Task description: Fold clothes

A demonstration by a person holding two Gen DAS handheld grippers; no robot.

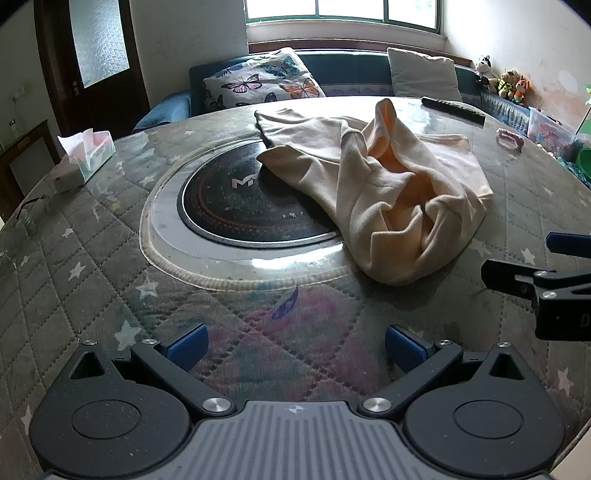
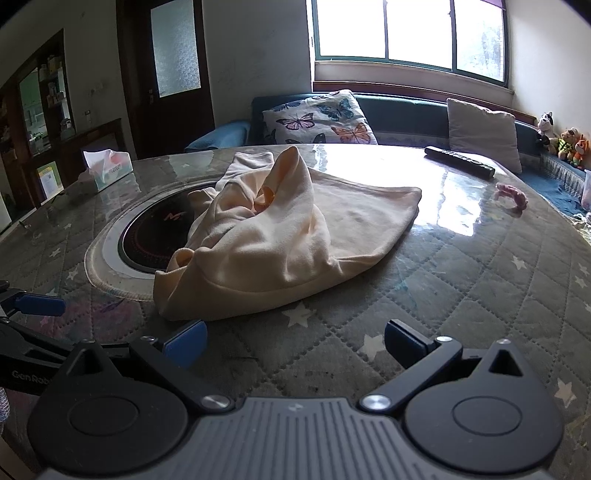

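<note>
Round table [image 1: 92,236] with quilted star-print cover under clear sheet fills both views. Dark blue sofa [image 1: 347,62] behind it under a window [image 2: 406,33]. Black round cooktop [image 1: 229,206] set in table centre, inside a pale ring. Cream garment [image 1: 388,199] lies crumpled on table, unfolded, its left part draped over cooktop's right edge, rest spread toward the right; near hem bunched, orange lining showing in folds. Butterfly cushion [image 1: 262,79] and plain white cushion [image 1: 424,72] on sofa. Tissue box [image 1: 86,157] far left on table. Black remote [image 1: 454,107] far right, small pink item [image 1: 511,138] near it. Left gripper [image 1: 293,347] spread wide, blue pads empty, over bare cover near the garment's near edge, not touching. Right gripper [image 2: 295,341] also spread wide, empty, just short of the near hem.
</note>
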